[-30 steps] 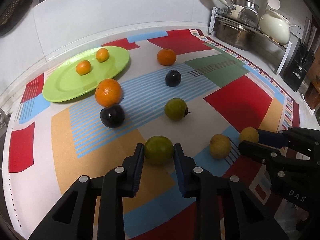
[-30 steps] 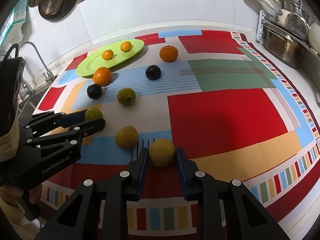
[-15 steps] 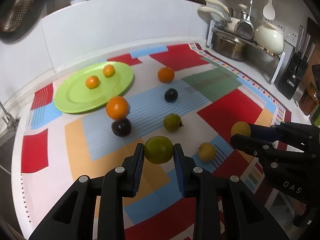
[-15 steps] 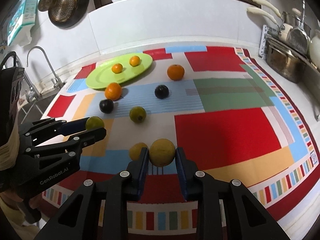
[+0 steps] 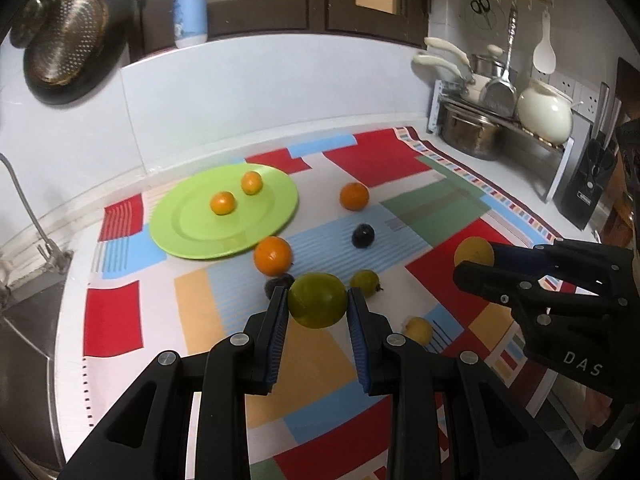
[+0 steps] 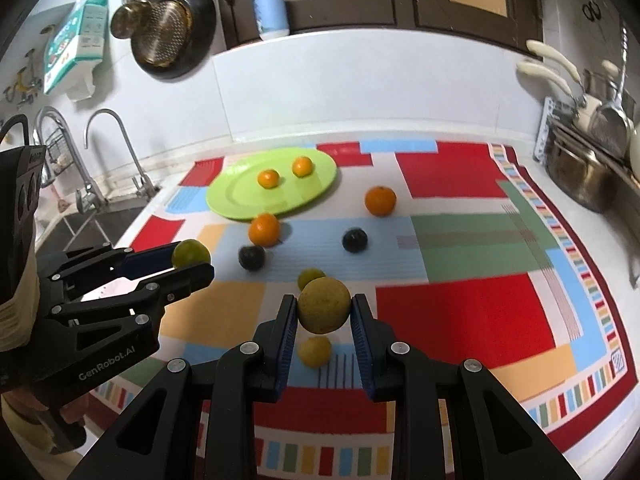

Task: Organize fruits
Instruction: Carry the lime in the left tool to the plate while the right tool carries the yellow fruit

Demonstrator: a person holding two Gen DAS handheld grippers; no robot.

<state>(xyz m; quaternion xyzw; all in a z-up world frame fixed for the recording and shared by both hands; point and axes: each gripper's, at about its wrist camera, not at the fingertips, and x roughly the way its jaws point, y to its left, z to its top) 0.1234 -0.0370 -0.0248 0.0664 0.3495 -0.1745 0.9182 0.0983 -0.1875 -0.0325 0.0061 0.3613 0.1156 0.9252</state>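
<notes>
My left gripper [image 5: 317,306] is shut on a green citrus fruit [image 5: 317,300] and holds it above the patterned mat. My right gripper [image 6: 324,311] is shut on a yellow fruit [image 6: 324,305], also held in the air. The green plate [image 5: 192,228] at the back left holds two small oranges [image 5: 223,203]. On the mat lie two larger oranges [image 5: 273,255], two dark plums [image 5: 363,235], a green fruit [image 5: 365,280] and a small yellow fruit [image 5: 418,329]. The near plum is partly hidden behind my left finger.
A sink and taps [image 6: 92,184] lie left of the mat. A rack with pots and a kettle [image 5: 500,120] stands at the back right, with a knife block [image 5: 588,188] beside it. A pan [image 6: 172,28] hangs on the wall.
Both grippers have risen with their fruits, from the mat to well above it. The fruits on the mat and plate have not moved.
</notes>
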